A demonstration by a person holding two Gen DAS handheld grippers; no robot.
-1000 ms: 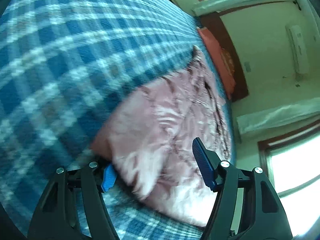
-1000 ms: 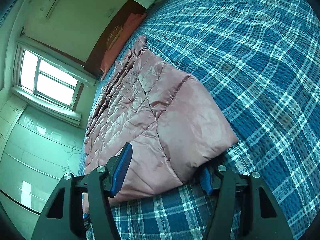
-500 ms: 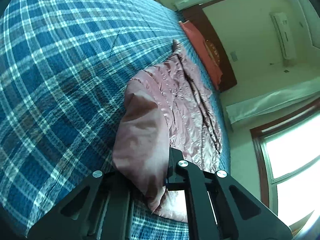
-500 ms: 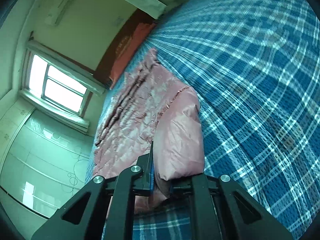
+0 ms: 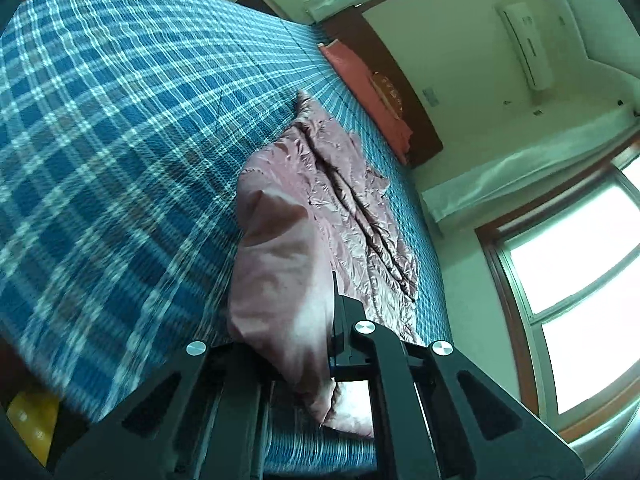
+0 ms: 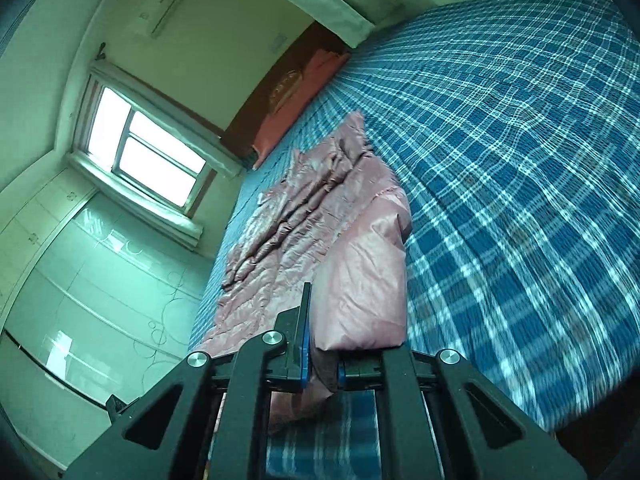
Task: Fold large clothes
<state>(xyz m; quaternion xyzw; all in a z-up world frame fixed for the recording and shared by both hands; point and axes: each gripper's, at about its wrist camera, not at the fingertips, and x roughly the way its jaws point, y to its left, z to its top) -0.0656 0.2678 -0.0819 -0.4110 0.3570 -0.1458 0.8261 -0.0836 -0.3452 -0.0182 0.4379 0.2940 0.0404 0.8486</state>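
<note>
Though crumpled, glossy quilted pink jacket (image 5: 320, 208)

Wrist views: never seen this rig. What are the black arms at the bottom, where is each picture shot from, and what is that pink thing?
No robot here: a person holds a two-finger gripper in each hand, with a fisheye camera on each looking forward along its fingers. The black arms at the bottom of each picture are that gripper's own fingers.

One picture is from the left gripper, the other from the right gripper. Both look across a bed with a blue plaid bedspread.

On it lies a pink quilted jacket, partly folded. Each gripper has just closed on the jacket's near edge, so both are pinching fabric. An orange pillow lies at the far end.
</note>
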